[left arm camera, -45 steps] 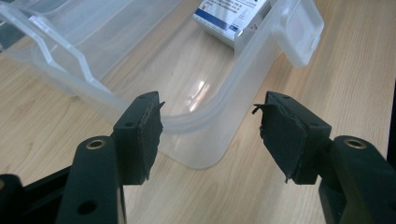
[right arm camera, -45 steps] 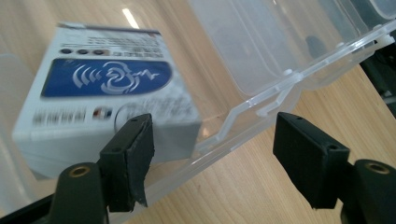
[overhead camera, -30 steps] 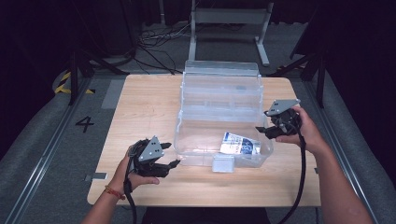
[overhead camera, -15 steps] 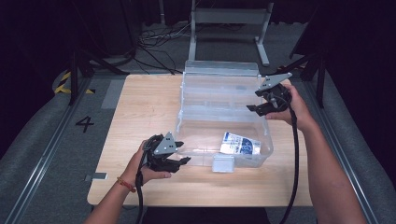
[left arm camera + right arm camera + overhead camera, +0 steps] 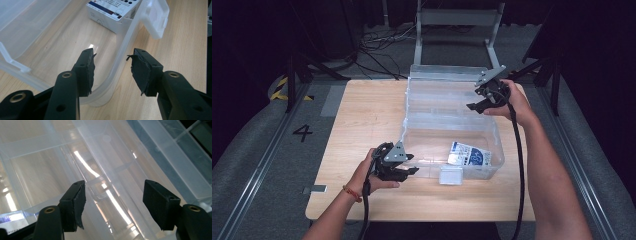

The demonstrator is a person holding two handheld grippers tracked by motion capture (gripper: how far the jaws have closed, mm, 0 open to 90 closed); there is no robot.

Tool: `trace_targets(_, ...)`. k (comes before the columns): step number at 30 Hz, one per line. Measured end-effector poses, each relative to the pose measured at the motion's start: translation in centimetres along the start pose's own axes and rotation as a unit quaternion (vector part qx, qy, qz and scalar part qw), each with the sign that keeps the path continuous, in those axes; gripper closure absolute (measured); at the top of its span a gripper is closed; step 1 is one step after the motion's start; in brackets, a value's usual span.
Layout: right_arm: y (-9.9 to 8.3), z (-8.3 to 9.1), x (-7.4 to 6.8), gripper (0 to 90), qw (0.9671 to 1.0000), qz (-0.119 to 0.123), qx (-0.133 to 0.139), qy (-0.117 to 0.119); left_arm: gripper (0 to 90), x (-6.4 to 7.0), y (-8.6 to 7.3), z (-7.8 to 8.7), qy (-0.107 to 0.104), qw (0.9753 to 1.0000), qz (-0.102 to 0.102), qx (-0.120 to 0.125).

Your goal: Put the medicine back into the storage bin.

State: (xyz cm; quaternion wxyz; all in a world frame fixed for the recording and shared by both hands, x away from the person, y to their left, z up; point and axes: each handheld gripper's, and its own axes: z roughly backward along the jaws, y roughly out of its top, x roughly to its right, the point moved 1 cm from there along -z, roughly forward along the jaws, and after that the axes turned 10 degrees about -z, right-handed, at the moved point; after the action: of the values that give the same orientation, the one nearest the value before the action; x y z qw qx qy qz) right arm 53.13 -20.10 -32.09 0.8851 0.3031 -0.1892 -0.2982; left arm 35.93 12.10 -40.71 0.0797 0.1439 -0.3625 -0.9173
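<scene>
A grey metal frame [image 5: 457,22] and tangled cables [image 5: 374,42] lie on the floor beyond the wooden table [image 5: 362,115].

Clear bin [image 5: 497,150] sits centre-right on table [image 5: 362,125], lid [image 5: 447,80] flipped open toward 12 o'clock, blocks that side. Bin top open, easy drop-in from above. Small box [image 5: 469,154] takes up corner at 5 o'clock inside. Left gripper [image 5: 404,170] straddles bin wall at 7 o'clock. Whole 9 o'clock side of table free, wide pass.
</scene>
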Motion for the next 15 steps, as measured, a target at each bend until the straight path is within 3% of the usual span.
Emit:
trace_targets(8,0.3,-1.6,0.5,44.5,0.9997,0.002,-0.024,0.007,61.2,-0.3,0.2,-0.9,-0.008,0.9996,-0.005,-0.027)
trace_targets(12,0.7,-1.4,0.7,60.2,0.9994,0.01,-0.021,0.026,66.5,-0.3,0.5,-1.1,-0.018,0.9993,-0.016,-0.03)
trace_targets(14,0.9,-1.6,0.7,70.9,0.9993,0.022,-0.026,0.015,70.0,-0.3,0.7,-1.4,-0.02,0.9989,-0.025,-0.035)
trace_targets(15,1.0,-1.6,0.7,72.1,0.9991,0.03,-0.029,0.011,70.8,-0.2,0.9,-1.6,-0.02,0.9987,-0.026,-0.04)
